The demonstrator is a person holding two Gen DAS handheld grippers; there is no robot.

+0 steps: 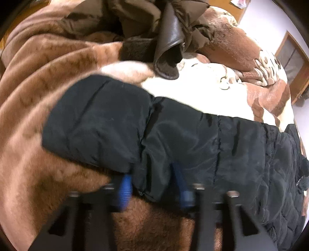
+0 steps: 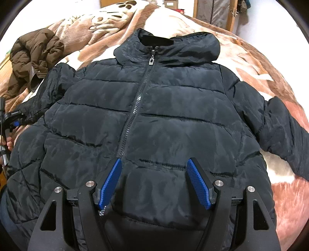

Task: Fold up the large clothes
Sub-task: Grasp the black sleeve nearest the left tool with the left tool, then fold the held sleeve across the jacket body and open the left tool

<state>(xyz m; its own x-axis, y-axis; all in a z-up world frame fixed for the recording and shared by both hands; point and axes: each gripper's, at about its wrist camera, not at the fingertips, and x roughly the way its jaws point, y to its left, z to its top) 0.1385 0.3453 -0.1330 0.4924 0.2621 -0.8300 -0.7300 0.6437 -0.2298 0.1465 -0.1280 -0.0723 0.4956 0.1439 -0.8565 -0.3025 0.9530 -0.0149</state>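
A black puffer jacket lies face up and zipped on the bed, with its hood at the far end and both sleeves spread out. My right gripper hovers open over the jacket's lower front, with its blue pads on either side of the quilting, just right of the zipper. In the left wrist view the jacket's sleeve stretches across the blanket. My left gripper is shut on the sleeve's near edge, with fabric bunched between the pads. The same gripper's blue pad shows at the right wrist view's left edge.
A plush brown and cream blanket with paw prints covers the bed. A crumpled brown jacket lies at the far left, and in the left wrist view the brown jacket sits beyond the sleeve. A wooden door frame stands behind the bed.
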